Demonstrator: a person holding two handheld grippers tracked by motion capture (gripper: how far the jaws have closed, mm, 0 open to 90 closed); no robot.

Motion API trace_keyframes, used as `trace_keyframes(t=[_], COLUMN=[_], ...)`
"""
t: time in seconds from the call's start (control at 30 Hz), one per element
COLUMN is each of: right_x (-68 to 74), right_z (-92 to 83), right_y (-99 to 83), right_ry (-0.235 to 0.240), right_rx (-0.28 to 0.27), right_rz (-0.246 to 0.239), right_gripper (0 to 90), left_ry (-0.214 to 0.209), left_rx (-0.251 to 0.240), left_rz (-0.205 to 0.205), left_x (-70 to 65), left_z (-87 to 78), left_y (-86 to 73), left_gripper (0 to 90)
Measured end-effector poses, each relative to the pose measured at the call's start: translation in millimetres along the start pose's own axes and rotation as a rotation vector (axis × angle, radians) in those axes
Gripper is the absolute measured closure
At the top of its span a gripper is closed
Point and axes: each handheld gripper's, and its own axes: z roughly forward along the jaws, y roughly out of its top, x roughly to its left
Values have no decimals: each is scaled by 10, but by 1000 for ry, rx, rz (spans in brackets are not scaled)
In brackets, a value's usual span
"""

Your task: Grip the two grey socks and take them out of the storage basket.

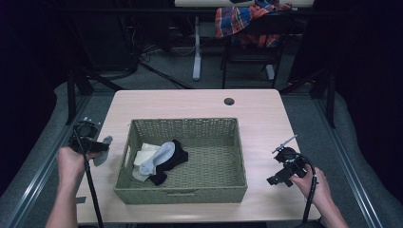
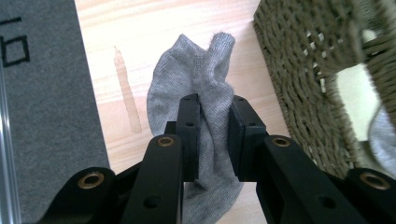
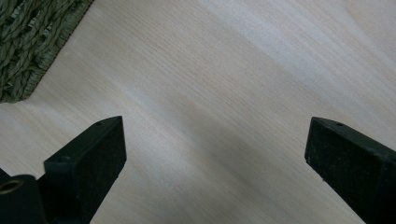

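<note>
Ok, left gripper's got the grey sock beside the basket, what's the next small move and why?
Probably lower it a little further and open the jaws. The left gripper is shut on the grey sock, which hangs over bare table just outside the basket; the right gripper stands open, apart.

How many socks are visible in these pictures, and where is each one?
4, possibly more hidden in the pile. One grey sock is clamped in the left gripper beside the basket. Inside it lie a cream sock, a light grey sock and a black sock.
</note>
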Motion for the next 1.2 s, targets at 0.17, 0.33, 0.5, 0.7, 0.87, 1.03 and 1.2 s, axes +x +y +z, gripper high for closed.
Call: trace_keyframes(t=[0.17,0.33,0.5,0.7,0.87,1.03,1.2], right_x=[11,10,-20,0,-10,-9,-7], right_z=[20,25,9,42,-24,4,-26], right_y=[-3,-8,17,0,-2,-1,16], right_ry=[9,9,10,20,-6,2,6], right_rx=[-23,-26,18,-29,7,-13,-6], right_rz=[18,16,-15,26,-20,-1,-26], right_gripper=[52,51,51,51,51,48,40], left_ry=[-12,-24,-53,-76,-112,-117,-74], left_rx=[13,31,74,124,144,117,134], left_rz=[-9,-18,-31,-7,-15,-29,-12], left_x=[25,75,70,3,34,52,5], left_z=[122,223,385,470,411,214,71], left_y=[-30,-52,-56,-5,-33,-2,46], left_gripper=[769,768,766,705,533,360,146])
